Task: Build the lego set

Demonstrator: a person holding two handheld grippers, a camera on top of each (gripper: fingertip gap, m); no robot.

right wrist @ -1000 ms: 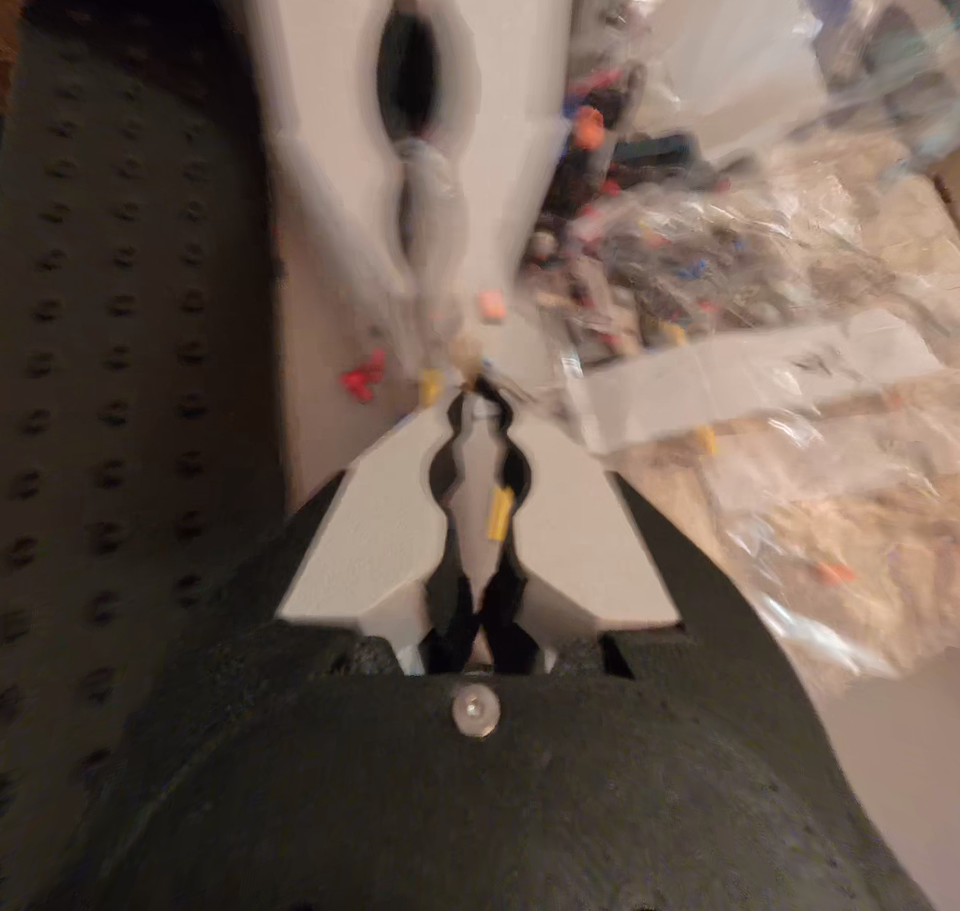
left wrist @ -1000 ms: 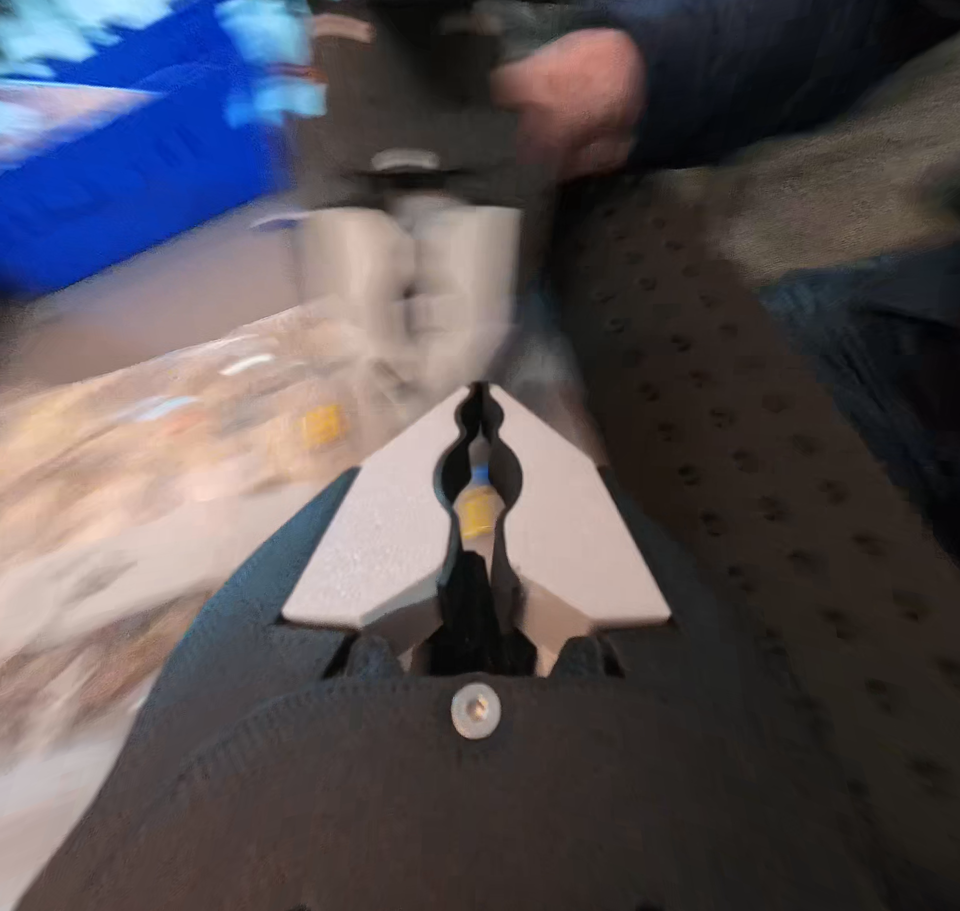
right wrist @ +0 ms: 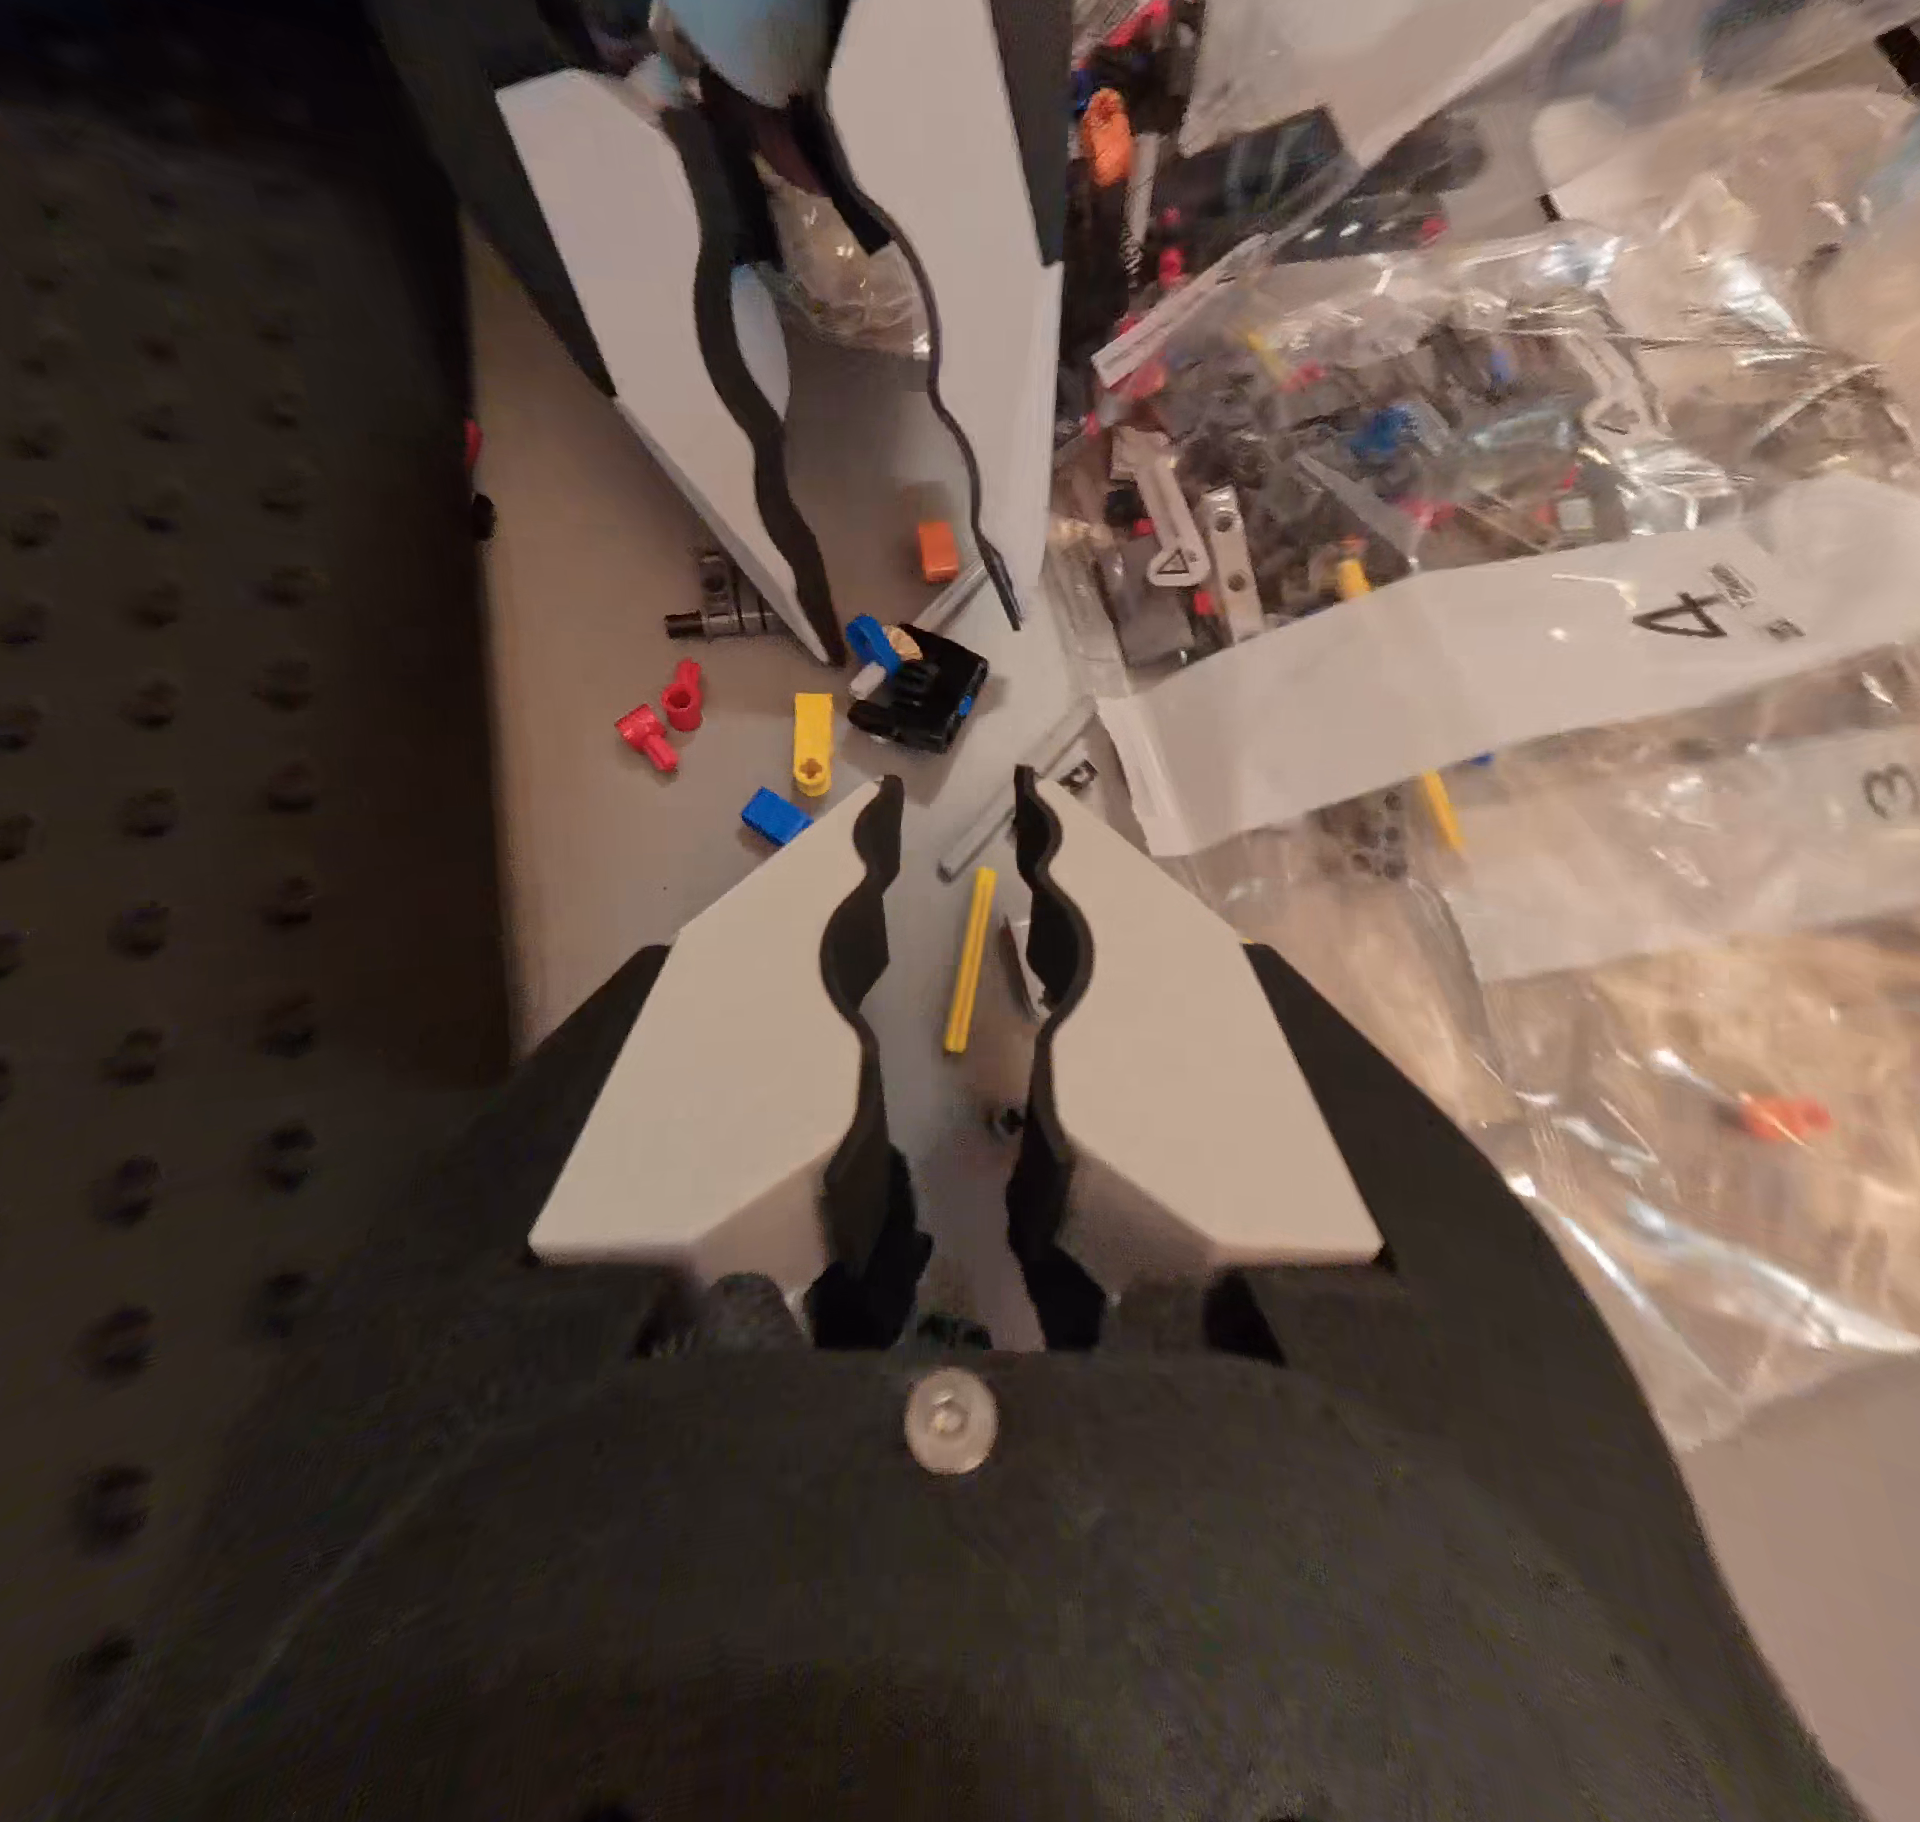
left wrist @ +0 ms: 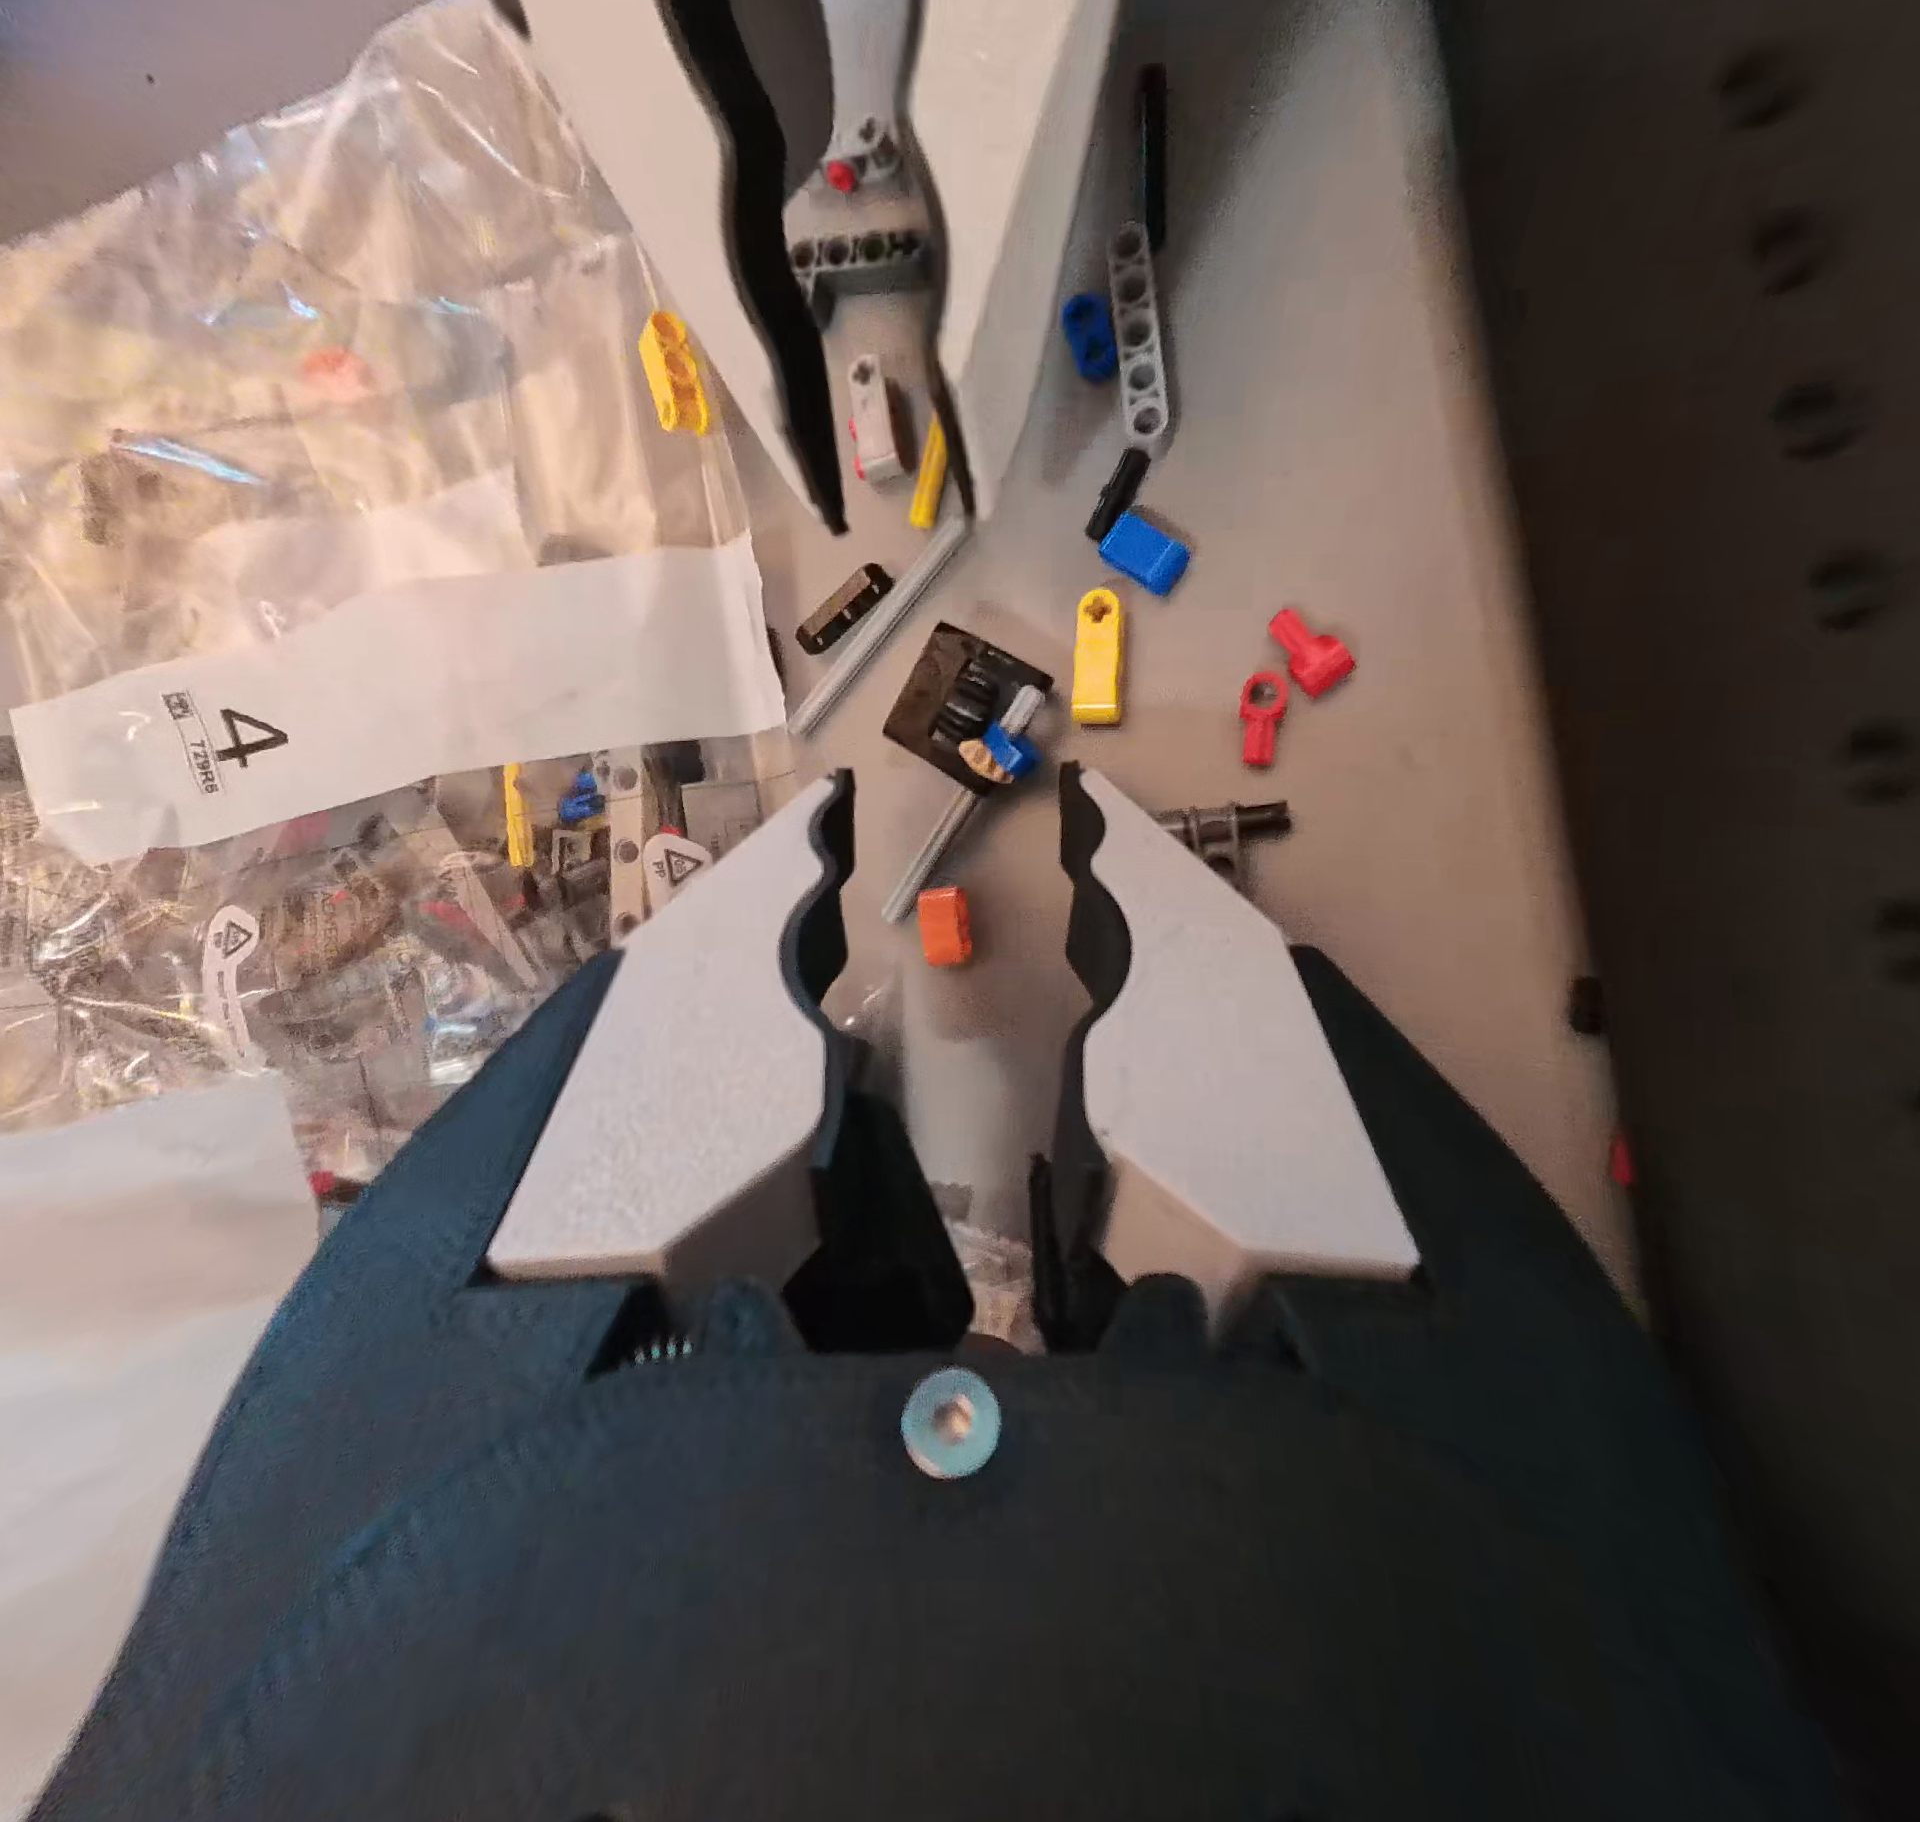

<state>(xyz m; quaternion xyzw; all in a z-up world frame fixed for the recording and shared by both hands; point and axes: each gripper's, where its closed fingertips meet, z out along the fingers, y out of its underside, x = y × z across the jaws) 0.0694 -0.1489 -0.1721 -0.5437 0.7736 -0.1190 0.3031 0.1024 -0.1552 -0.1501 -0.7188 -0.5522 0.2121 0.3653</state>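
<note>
Black sub-assembly [left wrist: 966, 697] lies on the desk [left wrist: 1382, 484], among loose parts, with a blue connector [left wrist: 1010, 749] and a pale axle stub at one corner and a grey axle [left wrist: 930, 853] running under it. It sits just ahead of the left gripper [left wrist: 954, 785], free of both tools.

Change from a second ago: both grippers were clamped shut, each with a small yellow-tinted piece between the fingers, tip to tip in the air. Now both are spread and empty, lowered over the desk. Judgement: a joining step has ended and the work has been set down; next piece not yet chosen.

Left gripper: fingers [left wrist: 727, 951] wide apart, touching nothing. An orange piece [left wrist: 945, 925] lies on the desk in the gap.

Right gripper [right wrist: 951, 785]: fingers [right wrist: 748, 1024] parted more narrowly, nothing gripped. A thin yellow axle [right wrist: 968, 960] lies on the desk between them, apparently not pinched.

Around the assembly: yellow connector [left wrist: 1097, 655], blue block [left wrist: 1143, 551], two red pins [left wrist: 1288, 681], grey beam [left wrist: 1138, 344], dark grey connector [left wrist: 1221, 827].

Clear parts bags [left wrist: 312, 525] crowd the left side; a studded dark mat [left wrist: 1714, 629] borders the right.
</note>
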